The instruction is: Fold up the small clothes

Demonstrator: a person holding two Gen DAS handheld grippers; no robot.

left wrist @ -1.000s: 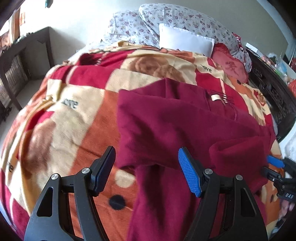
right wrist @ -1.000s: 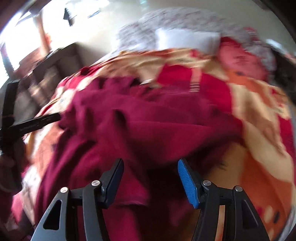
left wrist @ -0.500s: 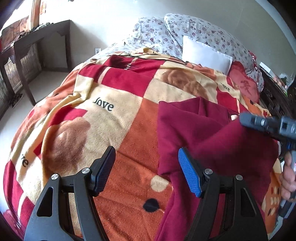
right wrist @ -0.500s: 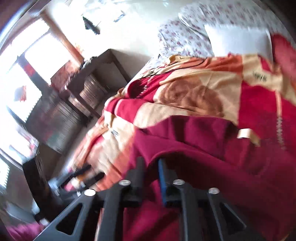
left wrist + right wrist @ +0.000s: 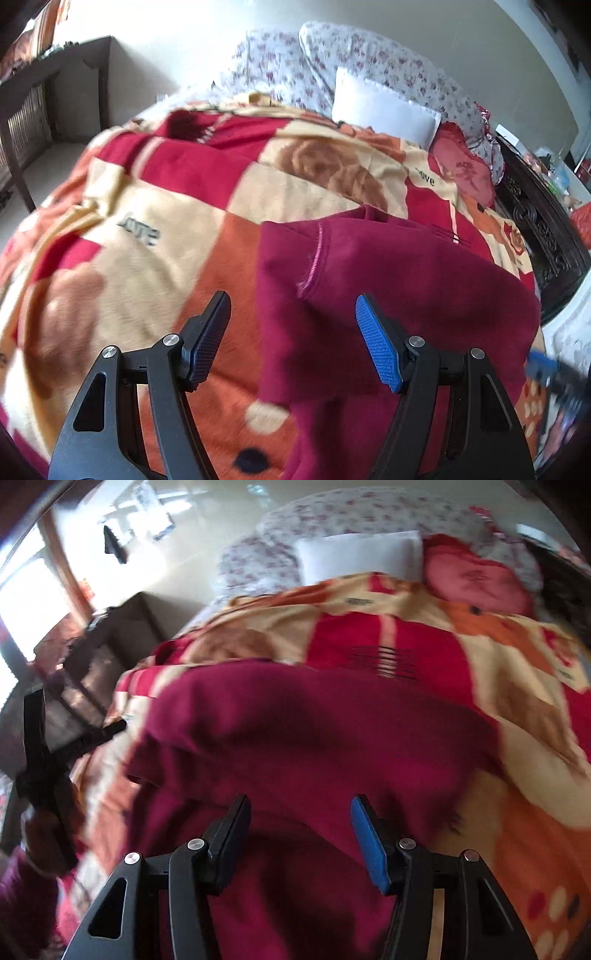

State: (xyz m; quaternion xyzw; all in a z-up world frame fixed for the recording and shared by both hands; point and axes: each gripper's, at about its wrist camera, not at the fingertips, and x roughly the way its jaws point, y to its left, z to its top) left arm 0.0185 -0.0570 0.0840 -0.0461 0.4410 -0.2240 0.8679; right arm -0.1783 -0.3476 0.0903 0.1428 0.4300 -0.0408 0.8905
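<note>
Lying across the lower centre and right of the left wrist view, a maroon garment [image 5: 388, 280] rests on a patchwork blanket [image 5: 177, 229] of red, orange and cream squares. The left gripper [image 5: 293, 339] hovers at the bottom of the frame with its jaws spread wide and nothing held, the garment's left edge showing in the gap between them. In the right wrist view, the right gripper [image 5: 299, 834] sits at the bottom centre, jaws likewise apart and empty, over the same cloth, which fills the middle of that blurred frame. A white pillow [image 5: 384, 107] and floral bedding [image 5: 369, 55] lie at the upper centre; a dark wooden table [image 5: 55, 81] stands at the upper left.
</note>
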